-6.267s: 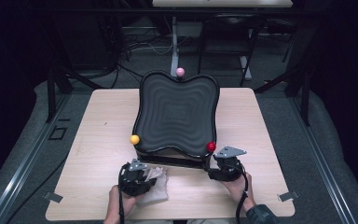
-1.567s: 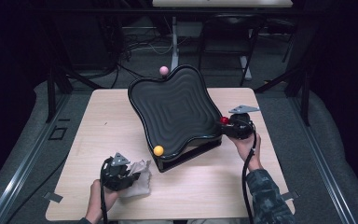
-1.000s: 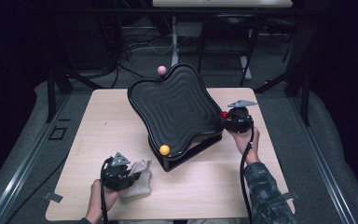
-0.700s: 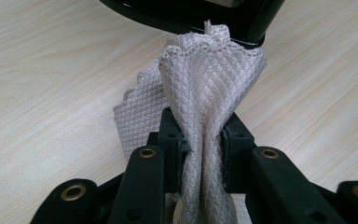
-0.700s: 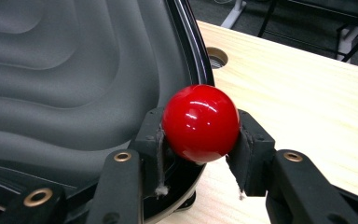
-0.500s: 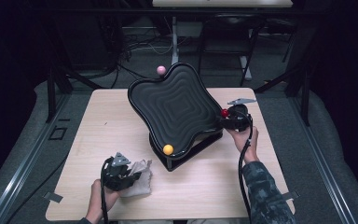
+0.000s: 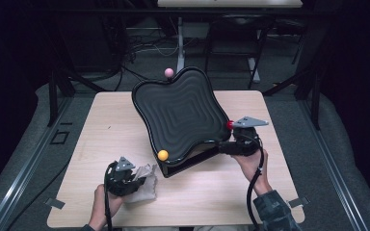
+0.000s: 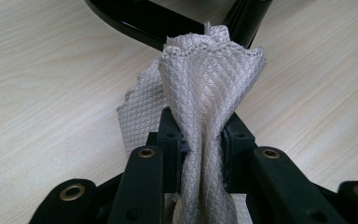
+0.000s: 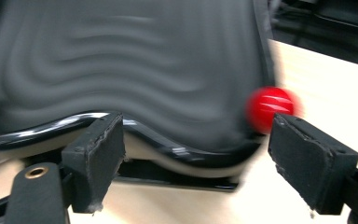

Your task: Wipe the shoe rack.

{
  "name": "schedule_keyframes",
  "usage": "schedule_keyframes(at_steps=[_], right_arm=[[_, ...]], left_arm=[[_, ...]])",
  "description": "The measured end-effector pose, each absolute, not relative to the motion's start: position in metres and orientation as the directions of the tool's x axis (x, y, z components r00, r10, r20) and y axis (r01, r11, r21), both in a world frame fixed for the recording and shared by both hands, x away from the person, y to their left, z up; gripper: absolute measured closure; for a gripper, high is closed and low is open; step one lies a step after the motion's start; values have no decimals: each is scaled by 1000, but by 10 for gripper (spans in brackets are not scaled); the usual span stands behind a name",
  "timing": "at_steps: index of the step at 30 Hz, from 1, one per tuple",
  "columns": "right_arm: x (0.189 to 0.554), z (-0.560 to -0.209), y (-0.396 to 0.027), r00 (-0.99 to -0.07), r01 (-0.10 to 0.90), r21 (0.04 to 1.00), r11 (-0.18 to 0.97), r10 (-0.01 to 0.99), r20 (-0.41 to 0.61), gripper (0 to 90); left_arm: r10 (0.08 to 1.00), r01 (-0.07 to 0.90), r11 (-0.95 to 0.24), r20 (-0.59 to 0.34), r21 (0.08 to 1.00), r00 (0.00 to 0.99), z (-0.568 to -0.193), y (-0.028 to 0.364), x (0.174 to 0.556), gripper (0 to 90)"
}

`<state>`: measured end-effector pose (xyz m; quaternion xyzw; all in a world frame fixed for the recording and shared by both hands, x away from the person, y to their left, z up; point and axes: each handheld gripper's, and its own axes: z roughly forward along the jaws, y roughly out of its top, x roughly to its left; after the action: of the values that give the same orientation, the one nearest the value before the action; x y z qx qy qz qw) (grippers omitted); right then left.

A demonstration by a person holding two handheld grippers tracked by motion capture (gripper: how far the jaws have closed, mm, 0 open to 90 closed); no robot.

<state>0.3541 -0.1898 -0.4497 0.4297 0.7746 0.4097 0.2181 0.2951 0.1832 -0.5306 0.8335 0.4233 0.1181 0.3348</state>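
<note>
- Cloth (image 8: pixel 205 107), a pale waffle-weave rag, sits bunched on the wooden surface (image 7: pixel 86 144) at the near left, clenched between the pads of the left claw (image 7: pixel 134 182); in the left gripper view it stands up from the jaws like a crumpled fan.
- Wiping looks not yet begun, to my eye: the rag lies just short of the near corner of the black wavy tray (image 7: pixel 183 110) without touching its ribbed face.
- Right claw (image 9: pixel 196 154) is released; its jaws have just been opening, and they stand wide at the tray's glossy right rim with nothing pressed between them. The red ball (image 9: pixel 270 108) at that corner sits just beside one pad.
- Tray positioning seems done; what is left is bringing the rag up and across the ribs.
- An orange ball (image 7: pixel 163 155) marks the tray's near corner, close to the rag's likely path.
- Open wood lies left of the tray and along the near edge, giving the left hand room to swing.
- Farthest off, a pink ball (image 7: pixel 169 72) tops the tray's back corner, which overhangs the surface's far edge.
</note>
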Motion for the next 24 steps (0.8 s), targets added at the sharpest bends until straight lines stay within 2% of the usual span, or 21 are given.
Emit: schedule_keyframes(at_steps=[1,2,3,4,5,7,8,9,14,15,18,19,21,24], right_arm=[[351,-450,-182,-571,484,820,305,820,32,173],[346,-449,-173,-557,486,807,336,830,-10,173],[345,-451,-165,-628,471,816,334,777,45,172],[342,-450,-156,-628,475,802,363,778,19,172],[340,-452,-148,-661,460,811,362,749,41,173],[334,-451,-129,-651,454,792,408,759,-18,190],[335,-452,-123,-707,435,810,393,707,36,198],[335,-453,-115,-728,429,811,399,684,49,215],[333,-457,-84,-774,411,806,426,630,61,273],[331,-456,-78,-765,411,795,447,644,34,285],[330,-457,-63,-805,381,809,448,591,52,337],[327,-454,-58,-786,384,792,474,619,10,364],[329,-455,-50,-808,366,809,460,589,31,413],[333,-458,-39,-796,371,793,483,605,4,481]], left_arm=[[785,627,-417,-87,658,614,-531,183,295,735],[786,628,-418,-86,656,613,-531,184,295,735],[786,628,-418,-85,656,612,-531,184,295,735],[787,629,-417,-86,656,611,-531,184,295,735],[788,628,-416,-84,657,610,-531,185,296,735],[791,631,-413,-86,657,606,-530,186,296,735],[793,631,-411,-84,658,604,-531,187,296,735],[793,631,-411,-84,658,604,-531,187,296,736],[795,632,-408,-83,659,600,-529,190,298,736],[795,632,-408,-83,659,600,-529,190,298,736],[796,634,-406,-87,659,600,-529,190,298,736],[794,633,-408,-86,658,601,-529,190,298,736],[794,633,-407,-88,659,602,-530,189,298,736],[794,633,-405,-90,660,602,-529,189,297,736]])
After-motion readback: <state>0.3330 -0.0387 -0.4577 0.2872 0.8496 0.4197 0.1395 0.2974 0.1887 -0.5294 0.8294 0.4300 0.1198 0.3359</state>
